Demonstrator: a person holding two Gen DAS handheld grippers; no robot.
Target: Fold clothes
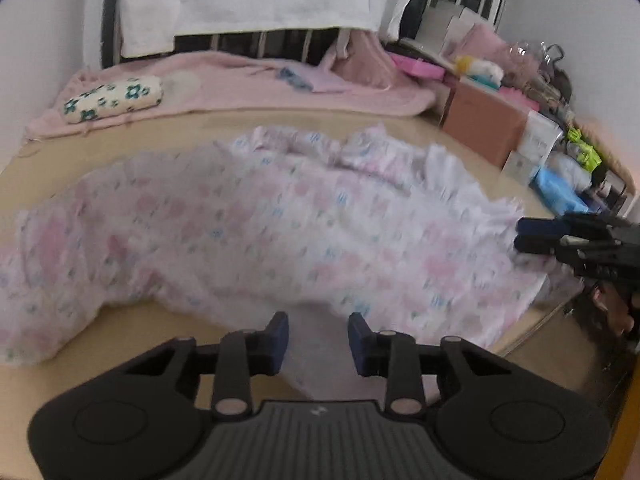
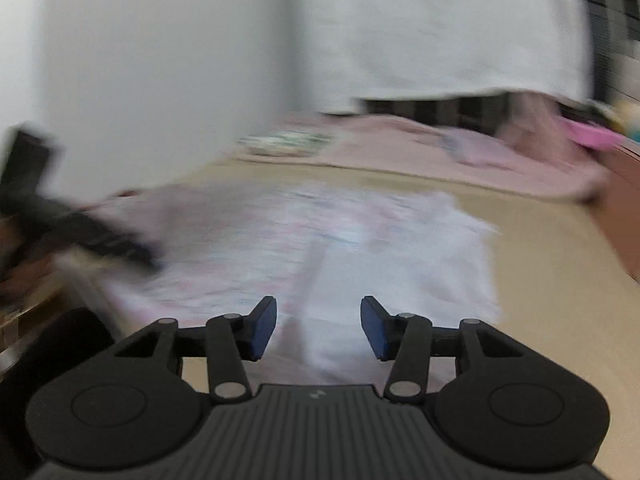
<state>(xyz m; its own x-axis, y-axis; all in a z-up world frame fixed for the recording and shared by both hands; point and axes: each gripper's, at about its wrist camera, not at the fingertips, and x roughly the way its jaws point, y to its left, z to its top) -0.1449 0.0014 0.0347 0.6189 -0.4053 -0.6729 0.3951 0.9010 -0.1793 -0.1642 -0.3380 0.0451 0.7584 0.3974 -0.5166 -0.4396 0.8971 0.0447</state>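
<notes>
A white garment with pink and blue flower print (image 1: 256, 224) lies spread and rumpled on the tan bed surface (image 1: 132, 340). My left gripper (image 1: 318, 342) is open just above the garment's near edge, holding nothing. My right gripper (image 2: 319, 328) is open over the garment's white edge (image 2: 400, 264). The right gripper also shows at the right edge of the left wrist view (image 1: 520, 236), beside the garment's ruffled end. The left gripper shows blurred at the left of the right wrist view (image 2: 148, 262).
A pink blanket (image 1: 248, 84) and a flower-print pillow (image 1: 114, 98) lie at the head of the bed. Boxes and clutter (image 1: 520, 120) line the right side. A white cloth (image 1: 248, 0) hangs at the back. The bed's front edge (image 1: 532, 328) is at the right.
</notes>
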